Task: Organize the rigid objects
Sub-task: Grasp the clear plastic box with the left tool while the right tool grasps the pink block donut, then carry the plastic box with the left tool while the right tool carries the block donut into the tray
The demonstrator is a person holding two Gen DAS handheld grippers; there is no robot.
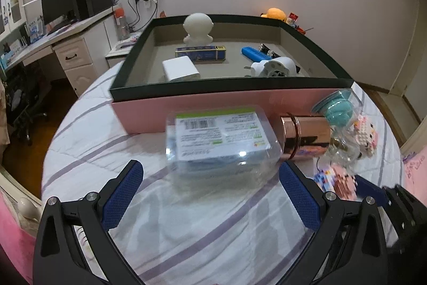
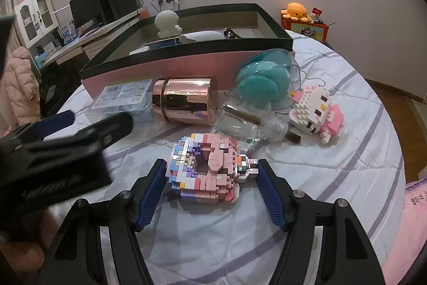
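Observation:
My left gripper is open, its blue pads either side of a clear plastic box with a white label lying on the striped bedsheet. My right gripper is open around a pink and pastel brick-built figure; whether the pads touch it I cannot tell. The left gripper also shows in the right wrist view. Behind stands a big open box with pink wall and dark rim, holding a white figurine, a white block, a blue tin and a white adapter.
A rose-gold cylinder, a teal object in clear packaging, a clear glass bottle and a white-pink brick cat lie beside the box. A desk with monitor stands at left. An orange plush sits at the back.

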